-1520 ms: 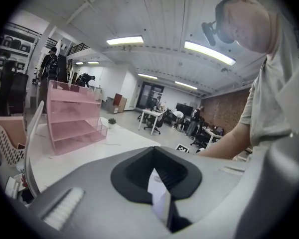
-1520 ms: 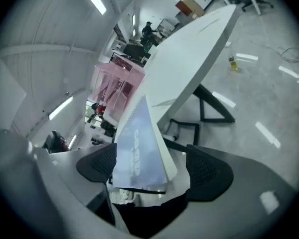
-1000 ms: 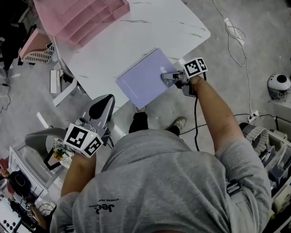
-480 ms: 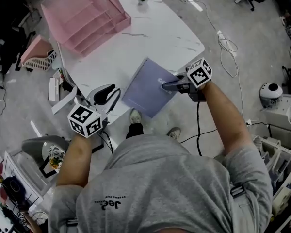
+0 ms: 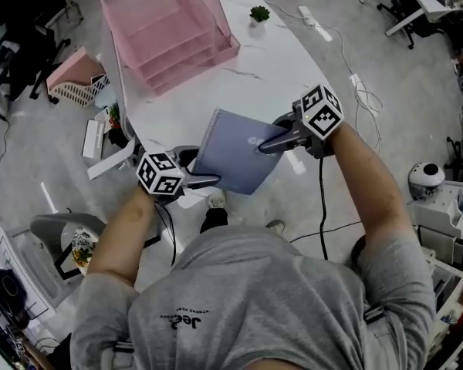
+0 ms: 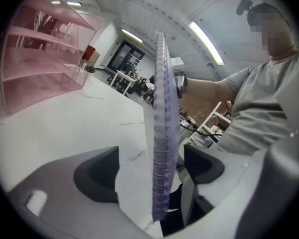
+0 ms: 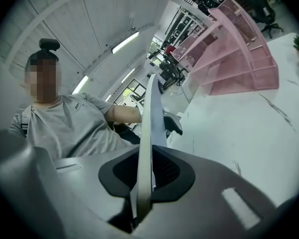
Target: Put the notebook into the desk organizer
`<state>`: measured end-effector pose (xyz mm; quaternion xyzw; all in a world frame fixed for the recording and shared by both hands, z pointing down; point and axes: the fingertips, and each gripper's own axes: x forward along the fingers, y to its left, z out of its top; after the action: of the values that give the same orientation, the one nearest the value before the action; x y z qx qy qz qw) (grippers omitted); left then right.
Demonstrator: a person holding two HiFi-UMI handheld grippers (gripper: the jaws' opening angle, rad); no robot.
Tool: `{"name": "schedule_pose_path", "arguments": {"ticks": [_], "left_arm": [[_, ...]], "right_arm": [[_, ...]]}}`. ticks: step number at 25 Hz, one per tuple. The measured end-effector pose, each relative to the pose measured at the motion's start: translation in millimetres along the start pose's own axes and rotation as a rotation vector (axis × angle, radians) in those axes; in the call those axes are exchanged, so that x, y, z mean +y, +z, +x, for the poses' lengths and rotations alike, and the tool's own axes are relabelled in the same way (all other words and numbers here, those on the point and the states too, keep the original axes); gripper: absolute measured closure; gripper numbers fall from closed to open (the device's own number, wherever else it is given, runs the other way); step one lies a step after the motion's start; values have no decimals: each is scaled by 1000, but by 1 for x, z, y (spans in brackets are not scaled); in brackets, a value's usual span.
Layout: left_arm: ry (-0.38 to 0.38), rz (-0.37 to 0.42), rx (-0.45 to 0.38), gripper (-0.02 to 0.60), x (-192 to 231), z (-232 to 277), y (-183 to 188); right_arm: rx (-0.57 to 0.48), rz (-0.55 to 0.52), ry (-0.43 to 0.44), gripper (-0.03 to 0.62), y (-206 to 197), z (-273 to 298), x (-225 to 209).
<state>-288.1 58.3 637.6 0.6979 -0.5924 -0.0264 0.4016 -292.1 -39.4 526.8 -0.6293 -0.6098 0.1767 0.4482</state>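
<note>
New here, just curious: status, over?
Right hand-held gripper just closing, shut on notebook. Left hand-held gripper just opened, spiral edge between jaws. Nothing blocking desk organizer.

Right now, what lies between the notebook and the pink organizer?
Nothing but bare table between notebook and organizer, seen in the head view; the little plant stands off to one side.

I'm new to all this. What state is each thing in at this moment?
notebook: closed, held up off the table, tilted.
right hand-held gripper: jaws have just been closing, shut on the notebook's edge.
left hand-held gripper: jaws have just been opening, open around the notebook's spiral edge, not pressing.
desk organizer: upright on the table, notebook not in it.
</note>
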Motion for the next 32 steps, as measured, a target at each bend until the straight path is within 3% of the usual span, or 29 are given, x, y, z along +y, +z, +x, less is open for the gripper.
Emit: {"name": "schedule_pose_path", "arguments": {"ticks": [2, 4, 6, 7, 13, 16, 19, 23, 29, 32], "left_arm": [[-32, -24, -24, 138, -2, -1, -5], [-19, -61, -50, 272, 4, -5, -9], [10, -143, -96, 459, 16, -11, -11], [4, -199, -131, 480, 20, -15, -10], [-44, -532, -345, 492, 48, -28, 11], [-61, -679, -402, 492, 66, -29, 18], [-78, -776, -445, 492, 85, -32, 24], [-103, -863, -498, 492, 105, -36, 32], [-95, -884, -578, 492, 129, -47, 50], [-105, -871, -589, 492, 132, -48, 57]], "right_arm": [[1, -12, -12, 561, 19, 7, -10], [7, -12, -57, 560, 35, 12, -29], [19, -3, -134, 560, 46, 14, -55], [19, 6, -181, 560, 52, 15, -70], [-31, 47, -512, 547, 95, 22, -150], [-19, 70, -647, 542, 107, 31, -183], [-8, 98, -743, 542, 117, 35, -209], [6, 128, -834, 542, 128, 37, -233], [-49, 119, -945, 521, 158, 30, -249], [-118, 95, -983, 389, 173, 21, -247]]}}
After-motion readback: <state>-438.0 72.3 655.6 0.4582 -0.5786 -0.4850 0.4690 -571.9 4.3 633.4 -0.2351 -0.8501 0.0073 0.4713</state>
